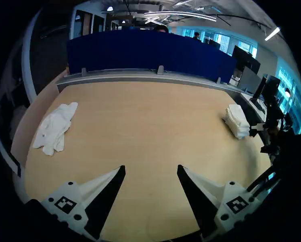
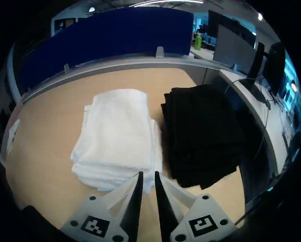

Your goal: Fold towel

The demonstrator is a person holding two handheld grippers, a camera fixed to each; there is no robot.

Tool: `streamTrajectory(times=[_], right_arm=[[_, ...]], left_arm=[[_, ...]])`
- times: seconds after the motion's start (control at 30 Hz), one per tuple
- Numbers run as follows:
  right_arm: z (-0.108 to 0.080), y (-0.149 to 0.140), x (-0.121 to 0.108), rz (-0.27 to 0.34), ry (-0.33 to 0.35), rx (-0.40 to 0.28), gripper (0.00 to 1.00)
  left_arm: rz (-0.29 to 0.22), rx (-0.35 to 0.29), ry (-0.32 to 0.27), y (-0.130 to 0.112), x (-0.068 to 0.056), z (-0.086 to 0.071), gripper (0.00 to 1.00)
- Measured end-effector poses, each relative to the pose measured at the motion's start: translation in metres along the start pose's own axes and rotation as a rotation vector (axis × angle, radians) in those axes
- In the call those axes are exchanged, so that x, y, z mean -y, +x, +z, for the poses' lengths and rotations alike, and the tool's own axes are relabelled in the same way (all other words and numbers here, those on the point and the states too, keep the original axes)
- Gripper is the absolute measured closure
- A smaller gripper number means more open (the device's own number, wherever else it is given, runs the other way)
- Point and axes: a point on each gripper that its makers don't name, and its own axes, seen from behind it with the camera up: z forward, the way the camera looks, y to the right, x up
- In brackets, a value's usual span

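A crumpled white towel point(image 1: 53, 127) lies on the wooden table point(image 1: 150, 121) at the far left in the left gripper view. My left gripper point(image 1: 150, 171) hovers open over the near table edge, nothing between its fingers. A stack of folded white towels point(image 1: 237, 120) sits at the right edge. In the right gripper view that white stack point(image 2: 118, 133) is close below, with a stack of folded black towels point(image 2: 201, 133) touching its right side. My right gripper point(image 2: 148, 175) is at the white stack's near edge. Its fingers are drawn together with a thin gap, and nothing shows between them.
A blue partition point(image 1: 150, 50) on a grey rail runs along the table's far side. Monitors point(image 1: 247, 76) and cables stand on the desk beyond the right edge. A green bottle point(image 2: 197, 41) stands behind the partition. A person's head shows over the divider.
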Motion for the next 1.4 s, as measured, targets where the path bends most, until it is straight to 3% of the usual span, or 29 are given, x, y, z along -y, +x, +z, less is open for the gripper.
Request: streamTrajectory(times=[0.17, 0.23, 0.3, 0.8, 1.0, 1.2, 1.4], right_arm=[[-0.004, 0.017, 0.011, -0.016, 0.029, -0.067, 0.37], [-0.005, 0.026, 0.018, -0.021, 0.043, -0.096, 0.09], [-0.005, 0.035, 0.024, -0.025, 0.054, -0.12, 0.0], [0.015, 0.054, 0.064, -0.063, 0.107, -0.137, 0.0], [0.021, 0.048, 0.067, -0.089, 0.088, -0.122, 0.0], [0.026, 0.04, 0.076, -0.079, 0.114, -0.109, 0.0], [0.034, 0.019, 0.075, -0.088, 0.109, -0.071, 0.0]], left_arm=[[0.006, 0.001, -0.004, 0.0, -0.002, 0.0, 0.05], [0.007, 0.002, -0.006, 0.0, -0.003, 0.0, 0.04], [0.008, 0.002, -0.007, 0.0, -0.003, -0.001, 0.04], [-0.006, -0.001, 0.004, 0.0, 0.004, -0.004, 0.05], [-0.006, 0.0, 0.008, 0.001, 0.005, -0.004, 0.05], [-0.011, 0.0, 0.011, -0.001, 0.007, -0.003, 0.05], [-0.009, 0.002, 0.015, -0.002, 0.007, -0.003, 0.05]])
